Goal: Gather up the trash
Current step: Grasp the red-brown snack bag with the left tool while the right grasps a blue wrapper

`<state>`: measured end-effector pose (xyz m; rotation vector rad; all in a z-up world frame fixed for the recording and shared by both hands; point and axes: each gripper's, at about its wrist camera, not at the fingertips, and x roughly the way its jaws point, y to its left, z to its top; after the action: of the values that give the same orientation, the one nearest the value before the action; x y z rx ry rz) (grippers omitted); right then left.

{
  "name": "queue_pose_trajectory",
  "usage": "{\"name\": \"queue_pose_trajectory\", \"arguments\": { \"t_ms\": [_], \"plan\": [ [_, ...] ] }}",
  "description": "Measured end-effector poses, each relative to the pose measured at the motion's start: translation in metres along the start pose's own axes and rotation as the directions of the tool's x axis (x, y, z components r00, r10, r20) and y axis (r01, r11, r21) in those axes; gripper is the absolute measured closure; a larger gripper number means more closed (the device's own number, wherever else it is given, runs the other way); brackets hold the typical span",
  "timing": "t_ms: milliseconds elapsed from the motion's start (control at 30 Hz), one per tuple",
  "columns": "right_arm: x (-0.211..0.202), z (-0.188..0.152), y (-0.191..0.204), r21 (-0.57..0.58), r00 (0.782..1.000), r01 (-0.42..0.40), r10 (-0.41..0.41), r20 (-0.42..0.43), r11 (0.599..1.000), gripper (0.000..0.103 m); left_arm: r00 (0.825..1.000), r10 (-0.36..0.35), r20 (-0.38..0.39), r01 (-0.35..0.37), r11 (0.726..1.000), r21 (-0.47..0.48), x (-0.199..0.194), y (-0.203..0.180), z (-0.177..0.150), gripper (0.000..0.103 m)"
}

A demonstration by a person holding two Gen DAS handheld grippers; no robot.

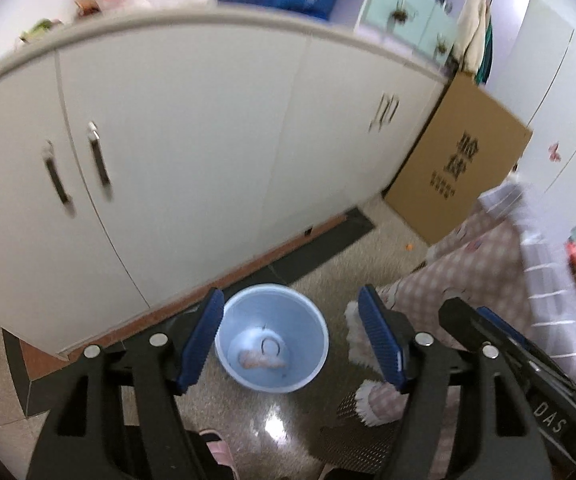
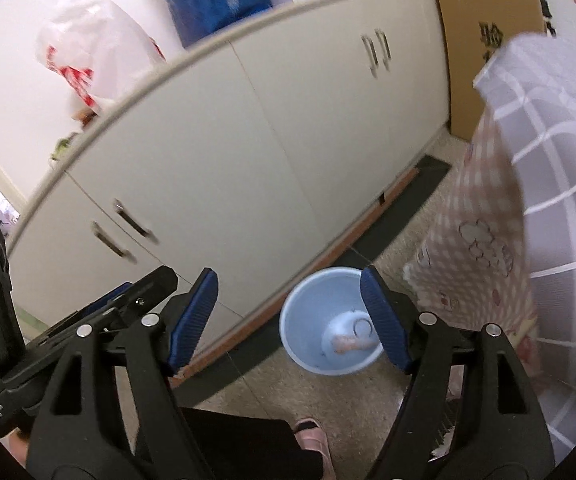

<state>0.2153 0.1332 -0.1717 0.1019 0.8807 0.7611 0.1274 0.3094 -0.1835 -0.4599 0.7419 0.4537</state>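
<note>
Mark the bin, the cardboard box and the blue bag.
bin (image 1: 311,320): left wrist view, inner wall.
cardboard box (image 1: 467,152): left wrist view, printed face.
blue bag (image 2: 216,4): right wrist view, front.

A long run of white cabinets (image 1: 192,152) with dark handles is set against a pale wall (image 2: 8,40). A speckled floor (image 1: 327,276) is seen below, a cardboard sheet (image 1: 459,160) leaned alongside.
</note>
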Motion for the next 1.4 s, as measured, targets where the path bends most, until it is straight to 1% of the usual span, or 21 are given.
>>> {"name": "queue_pose_trajectory", "arguments": {
  "t_ms": [100, 200, 333, 400, 500, 600, 667, 700, 733, 767, 800, 867, 900, 967, 1000, 1067, 1133, 1267, 1333, 1367, 1400],
  "plan": [
    [-0.032, 0.006, 0.012, -0.016, 0.998, -0.027, 0.028, 0.062, 1.000, 0.029, 0.998, -0.023, 0.063, 0.023, 1.000, 0.002, -0.033, -0.007, 0.006, 0.034],
    [-0.069, 0.011, 0.013, -0.019, 0.990, -0.023, 0.025, 0.138, 1.000, 0.029, 0.992, -0.046, 0.119, 0.042, 0.998, 0.040, -0.061, -0.025, 0.009, 0.032],
    [-0.113, 0.015, -0.005, -0.005, 0.973, 0.054, -0.052, 0.226, 0.999, 0.027, 0.985, -0.092, 0.145, 0.073, 0.989, 0.128, -0.079, -0.068, 0.006, 0.028],
    [-0.132, 0.015, -0.021, 0.013, 0.961, 0.094, -0.094, 0.259, 0.996, 0.026, 0.982, -0.129, 0.140, 0.101, 0.975, 0.196, -0.081, -0.098, 0.003, 0.027],
    [-0.166, 0.013, -0.061, 0.077, 0.935, 0.179, -0.193, 0.298, 0.981, 0.025, 0.978, -0.177, 0.109, 0.142, 0.952, 0.270, -0.078, -0.137, -0.005, 0.027],
    [-0.193, 0.005, -0.103, 0.147, 0.906, 0.250, -0.284, 0.313, 0.957, 0.025, 0.971, -0.229, 0.071, 0.190, 0.916, 0.353, -0.073, -0.185, -0.017, 0.027],
    [-0.208, 0.001, -0.132, 0.192, 0.886, 0.293, -0.341, 0.313, 0.937, 0.024, 0.965, -0.259, 0.050, 0.213, 0.876, 0.432, -0.069, -0.220, -0.030, 0.027],
    [-0.216, 0.000, -0.149, 0.219, 0.878, 0.312, -0.369, 0.304, 0.924, 0.023, 0.961, -0.275, 0.039, 0.223, 0.850, 0.478, -0.066, -0.241, -0.036, 0.027],
    [-0.222, -0.004, -0.165, 0.237, 0.875, 0.324, -0.386, 0.292, 0.916, 0.022, 0.959, -0.282, 0.030, 0.229, 0.832, 0.505, -0.064, -0.255, -0.040, 0.027],
    [-0.227, -0.004, -0.179, 0.256, 0.872, 0.337, -0.403, 0.276, 0.906, 0.022, 0.955, -0.295, 0.017, 0.239, 0.805, 0.543, -0.061, -0.274, -0.045, 0.027],
    [-0.234, -0.005, -0.198, 0.285, 0.864, 0.355, -0.429, 0.264, 0.890, 0.022, 0.953, -0.304, 0.008, 0.244, 0.780, 0.577, -0.058, -0.291, -0.051, 0.027],
    [-0.245, -0.006, -0.223, 0.322, 0.847, 0.382, -0.468, 0.254, 0.866, 0.022, 0.951, -0.310, 0.009, 0.236, 0.741, 0.628, -0.056, -0.316, -0.059, 0.027],
    [-0.251, -0.007, -0.236, 0.336, 0.840, 0.392, -0.482, 0.248, 0.856, 0.022, 0.951, -0.310, 0.017, 0.221, 0.717, 0.662, -0.053, -0.333, -0.063, 0.027],
    [-0.257, -0.009, -0.249, 0.352, 0.831, 0.403, -0.499, 0.246, 0.845, 0.022, 0.953, -0.301, 0.027, 0.195, 0.681, 0.706, -0.049, -0.353, -0.068, 0.027],
    [-0.258, -0.007, -0.258, 0.356, 0.827, 0.412, -0.508, 0.240, 0.839, 0.022, 0.955, -0.294, 0.034, 0.175, 0.654, 0.736, -0.046, -0.367, -0.070, 0.027],
    [-0.261, -0.010, -0.265, 0.348, 0.827, 0.417, -0.510, 0.238, 0.839, 0.022, 0.954, -0.297, 0.045, 0.155, 0.615, 0.773, -0.041, -0.385, -0.072, 0.026],
    [-0.256, -0.003, -0.270, 0.331, 0.824, 0.440, -0.522, 0.220, 0.835, 0.022, 0.953, -0.298, 0.049, 0.142, 0.587, 0.797, -0.037, -0.399, -0.073, 0.026],
    [-0.244, 0.008, -0.277, 0.299, 0.835, 0.450, -0.515, 0.192, 0.841, 0.023, 0.965, -0.256, 0.052, 0.101, 0.550, 0.829, -0.018, -0.423, -0.072, 0.027],
    [-0.238, 0.017, -0.274, 0.264, 0.834, 0.464, -0.517, 0.190, 0.845, 0.027, 0.965, -0.252, 0.068, 0.083, 0.545, 0.834, -0.015, -0.426, -0.069, 0.028],
    [-0.234, 0.021, -0.274, 0.252, 0.834, 0.471, -0.520, 0.186, 0.845, 0.030, 0.965, -0.256, 0.054, 0.098, 0.545, 0.833, -0.013, -0.426, -0.066, 0.038],
    [-0.230, 0.025, -0.276, 0.245, 0.834, 0.477, -0.523, 0.177, 0.844, 0.032, 0.966, -0.258, 0.030, 0.121, 0.547, 0.828, -0.012, -0.424, -0.063, 0.053]
  ]
}}
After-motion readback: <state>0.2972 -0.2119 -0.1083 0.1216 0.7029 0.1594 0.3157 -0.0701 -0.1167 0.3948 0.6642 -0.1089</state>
